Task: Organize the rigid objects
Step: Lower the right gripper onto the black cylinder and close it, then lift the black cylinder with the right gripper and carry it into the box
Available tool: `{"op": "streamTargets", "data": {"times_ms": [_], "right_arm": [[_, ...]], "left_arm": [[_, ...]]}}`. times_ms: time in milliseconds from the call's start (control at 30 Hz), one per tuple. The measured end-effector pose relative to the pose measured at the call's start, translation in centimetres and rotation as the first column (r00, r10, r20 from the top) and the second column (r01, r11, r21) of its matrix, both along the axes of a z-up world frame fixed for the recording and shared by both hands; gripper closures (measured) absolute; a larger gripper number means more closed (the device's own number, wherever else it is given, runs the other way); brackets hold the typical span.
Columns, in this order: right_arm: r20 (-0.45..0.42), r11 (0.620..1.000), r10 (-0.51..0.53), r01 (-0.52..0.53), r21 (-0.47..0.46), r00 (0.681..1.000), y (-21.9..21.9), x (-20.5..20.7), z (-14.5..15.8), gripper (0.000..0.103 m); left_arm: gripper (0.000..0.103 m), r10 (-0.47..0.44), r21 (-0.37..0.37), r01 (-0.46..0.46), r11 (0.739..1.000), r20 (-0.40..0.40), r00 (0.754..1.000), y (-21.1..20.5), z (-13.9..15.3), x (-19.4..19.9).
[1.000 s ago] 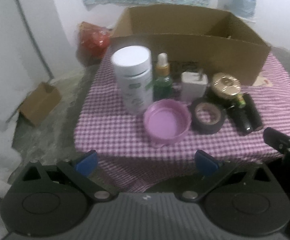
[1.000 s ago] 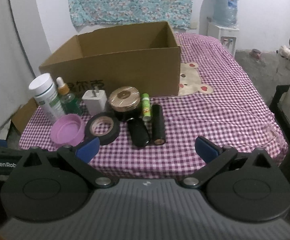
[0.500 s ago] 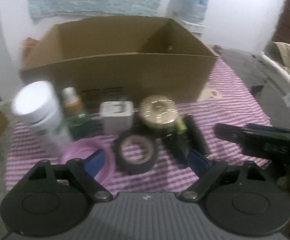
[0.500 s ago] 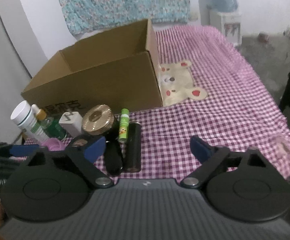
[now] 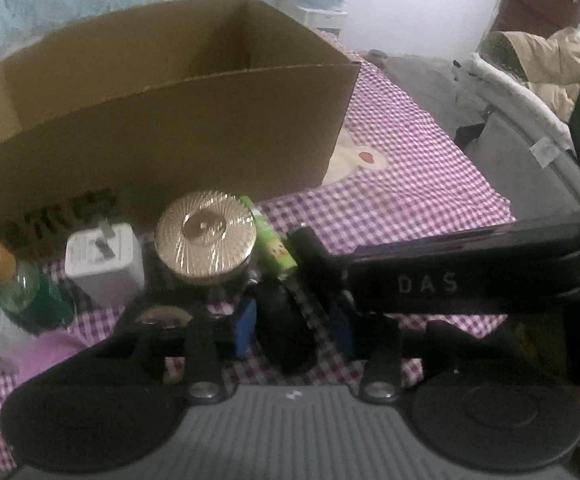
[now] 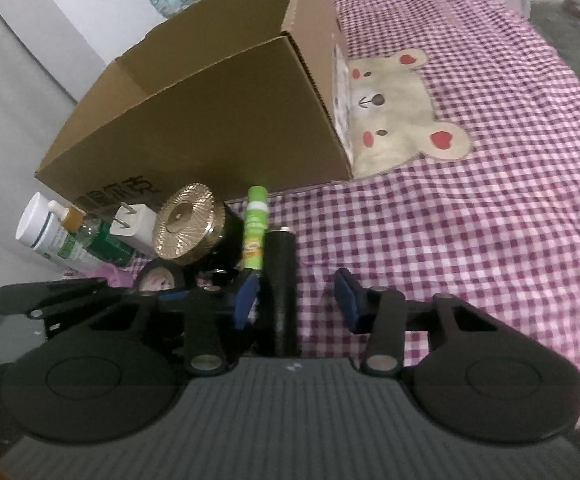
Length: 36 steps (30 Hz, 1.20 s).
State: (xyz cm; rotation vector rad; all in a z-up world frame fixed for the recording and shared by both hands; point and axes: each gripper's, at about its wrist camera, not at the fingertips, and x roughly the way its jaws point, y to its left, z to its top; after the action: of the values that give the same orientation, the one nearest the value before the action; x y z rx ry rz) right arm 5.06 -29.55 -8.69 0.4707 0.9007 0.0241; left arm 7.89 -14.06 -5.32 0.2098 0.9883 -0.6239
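Fingers (image 5: 244, 330) of the left gripper (image 5: 293, 330) had just been closing and stood part-way in, one on each side of the thick black cylinder (image 5: 286, 332). I saw checked cloth (image 5: 409, 184) between the cylinder and the pad on the picture's right, so the pads were not clamped on it. This cylinder lay flat on the cloth, its long axis running away from the camera toward the cardboard box (image 5: 194, 128).

On the right gripper (image 6: 297, 298) the fingers (image 6: 349, 300) had also just been closing. They straddled the slim black cylinder (image 6: 284, 280), which sat close to the pad on the picture's left. A clear gap remained on the other side, so I read no grip. Its long axis ran straight ahead along the fingers, far end toward the box. The green tube (image 6: 254, 236) lay just beside it, nearly parallel, next to the gold-lidded jar (image 6: 188, 224).
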Motion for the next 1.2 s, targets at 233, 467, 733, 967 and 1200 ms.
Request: {"op": "streamTargets", "data": {"times_ms": [233, 467, 733, 967, 1200], "right_arm": [[-0.023, 0.999, 0.040, -0.040, -0.005, 0.999, 0.3, 0.6, 0.2, 0.082], [-0.038, 1.000, 0.016, -0.016, -0.006, 0.999, -0.4, -0.4, 0.2, 0.082], [-0.051, 0.998, -0.037, 0.040, 0.052, 0.998, -2.1, -2.9, 0.0, 0.082], [-0.055, 0.995, -0.032, 0.037, 0.094, 0.998, -2.8, -2.8, -0.1, 0.080], [-0.059, 0.992, -0.025, 0.032, 0.122, 0.998, -3.2, -2.4, -0.1, 0.080]], "left_arm": [[0.071, -0.001, 0.006, 0.001, 1.000, 0.001, 1.000, 0.1, 0.2, -0.1], [0.071, -0.054, -0.014, 0.054, 0.998, 0.011, 0.998, -0.4, 1.2, -1.4], [0.068, -0.157, -0.018, 0.156, 0.988, -0.023, 0.987, -2.8, 0.8, -2.5], [0.065, -0.165, -0.005, 0.165, 0.986, -0.044, 0.985, -4.5, -0.2, -1.5], [0.065, -0.149, 0.014, 0.151, 0.988, -0.083, 0.985, -4.8, -0.9, -0.9]]}}
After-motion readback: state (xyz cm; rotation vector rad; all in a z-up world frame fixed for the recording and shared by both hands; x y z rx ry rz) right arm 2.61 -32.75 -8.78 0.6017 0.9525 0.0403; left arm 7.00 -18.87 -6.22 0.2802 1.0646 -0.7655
